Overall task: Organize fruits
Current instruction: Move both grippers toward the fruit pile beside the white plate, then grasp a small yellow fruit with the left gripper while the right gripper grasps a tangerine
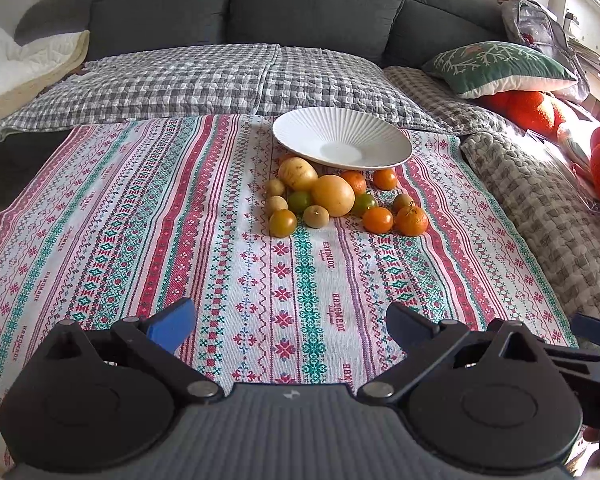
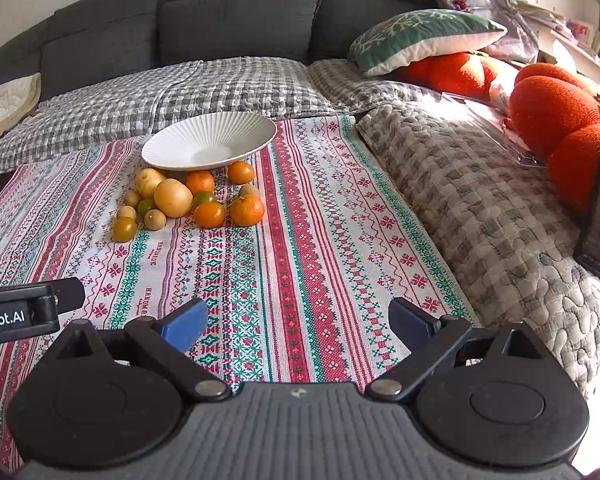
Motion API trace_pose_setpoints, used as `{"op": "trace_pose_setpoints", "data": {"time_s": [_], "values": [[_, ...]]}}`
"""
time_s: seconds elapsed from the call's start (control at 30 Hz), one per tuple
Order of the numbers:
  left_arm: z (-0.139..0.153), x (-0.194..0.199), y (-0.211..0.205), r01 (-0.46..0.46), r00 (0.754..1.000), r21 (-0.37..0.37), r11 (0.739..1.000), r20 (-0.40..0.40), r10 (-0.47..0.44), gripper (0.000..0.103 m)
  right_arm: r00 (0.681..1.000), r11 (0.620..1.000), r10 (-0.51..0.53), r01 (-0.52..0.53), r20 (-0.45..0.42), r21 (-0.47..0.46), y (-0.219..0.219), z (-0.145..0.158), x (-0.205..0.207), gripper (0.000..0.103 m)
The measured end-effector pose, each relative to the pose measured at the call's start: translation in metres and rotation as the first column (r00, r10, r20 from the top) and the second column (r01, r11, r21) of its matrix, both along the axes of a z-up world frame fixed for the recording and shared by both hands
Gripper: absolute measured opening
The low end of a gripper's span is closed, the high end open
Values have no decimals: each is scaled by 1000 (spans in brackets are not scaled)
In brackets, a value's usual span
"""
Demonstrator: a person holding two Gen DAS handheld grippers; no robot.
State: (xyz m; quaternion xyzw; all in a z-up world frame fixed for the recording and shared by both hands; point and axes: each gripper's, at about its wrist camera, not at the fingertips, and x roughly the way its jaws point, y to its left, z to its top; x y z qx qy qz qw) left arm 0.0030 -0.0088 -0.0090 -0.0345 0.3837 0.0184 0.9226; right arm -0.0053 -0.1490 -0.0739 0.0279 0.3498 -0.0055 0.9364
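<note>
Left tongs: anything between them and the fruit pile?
Nothing: only bare patterned cloth lies between the open left tongs and the fruit pile, clearest in the left wrist view.

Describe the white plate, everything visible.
The white plate is a wide, shallow dish that looks ceramic, matte white, with fine ribs fanning from a smooth round centre to the rim. It is empty and sits upright on the patterned tablecloth at its far end, near the checked sofa cover. The fruit pile lies just in front of it; the nearest fruits are tucked under its front rim, contact unclear. Neither gripper is near it.
</note>
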Motion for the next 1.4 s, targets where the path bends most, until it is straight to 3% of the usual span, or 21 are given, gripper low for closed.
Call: {"op": "trace_pose_setpoints", "data": {"time_s": [0.33,0.6,0.77,0.93,1.07,1.23,1.4], "values": [[1,1,0,14,1000,5,1000,-12,-14,96,1000,1000,15,-15,-22,10,-1,0,-3,95],[9,-4,-1,-44,998,62,997,56,41,96,997,999,46,-45,-62,22,2,-2,-2,86],[6,7,4,-33,999,48,998,30,32,96,998,996,24,-19,-61,82,-8,-1,6,92],[14,45,16,-19,999,34,999,29,18,96,997,994,-1,10,-77,112,-19,0,37,99],[14,94,24,8,1000,-1,1000,7,-8,96,995,991,-31,43,-94,129,-27,-2,79,98],[-12,145,24,50,996,-64,997,-76,-55,96,985,978,-71,100,-159,183,-32,-13,137,87],[-47,180,14,72,980,18,997,-188,-68,88,966,975,-48,100,-252,199,-20,-29,180,78]]}}
